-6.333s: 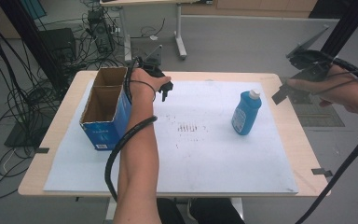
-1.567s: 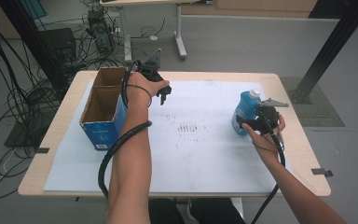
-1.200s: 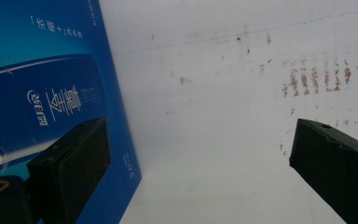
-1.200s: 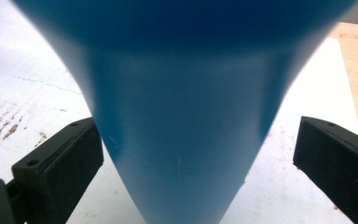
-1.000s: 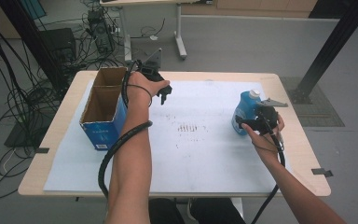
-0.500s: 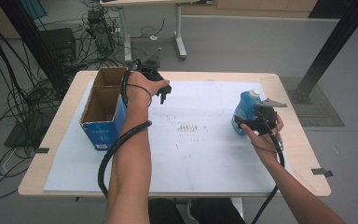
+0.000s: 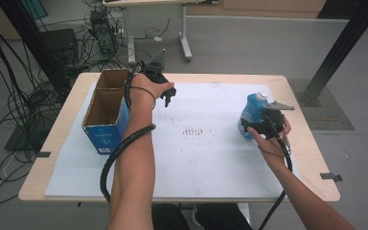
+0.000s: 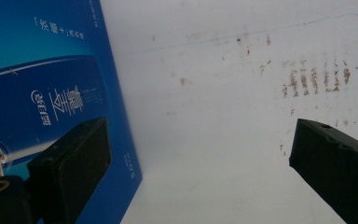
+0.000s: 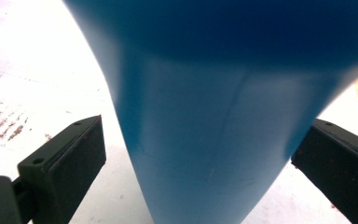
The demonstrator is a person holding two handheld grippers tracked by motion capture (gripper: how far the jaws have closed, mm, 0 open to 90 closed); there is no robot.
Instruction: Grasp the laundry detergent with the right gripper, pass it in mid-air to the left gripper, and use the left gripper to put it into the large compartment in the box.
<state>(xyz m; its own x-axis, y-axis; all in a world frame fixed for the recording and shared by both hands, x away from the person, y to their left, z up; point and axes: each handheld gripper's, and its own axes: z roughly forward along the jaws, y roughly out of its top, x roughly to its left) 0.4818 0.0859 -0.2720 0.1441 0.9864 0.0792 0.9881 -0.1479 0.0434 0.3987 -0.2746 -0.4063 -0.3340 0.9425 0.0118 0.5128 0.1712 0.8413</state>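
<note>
Trouble is most likely at the right gripper (image 7: 261,125), whose jaws stand spread to either side of the blue bottle (image 7: 250,115) without pressing on it; in the right gripper view the blue bottle (image 9: 223,116) sits between them with a gap showing at the left jaw. The bottle stands upright with its white cap (image 7: 261,96) on, at the right side of the white sheet (image 7: 206,158), well apart from the open cardboard box (image 7: 106,109) at the left. If the jaws close on the rounded, tapering body off-centre, I judge the smooth plastic could slide or twist out, or the bottle could tip toward the table's right edge. A squeeze too low may also let it lean once lifted. The left gripper (image 7: 165,93) hangs spread and empty just beside the box's right wall (image 8: 51,93); a careless sweep there could nudge the box.
</note>
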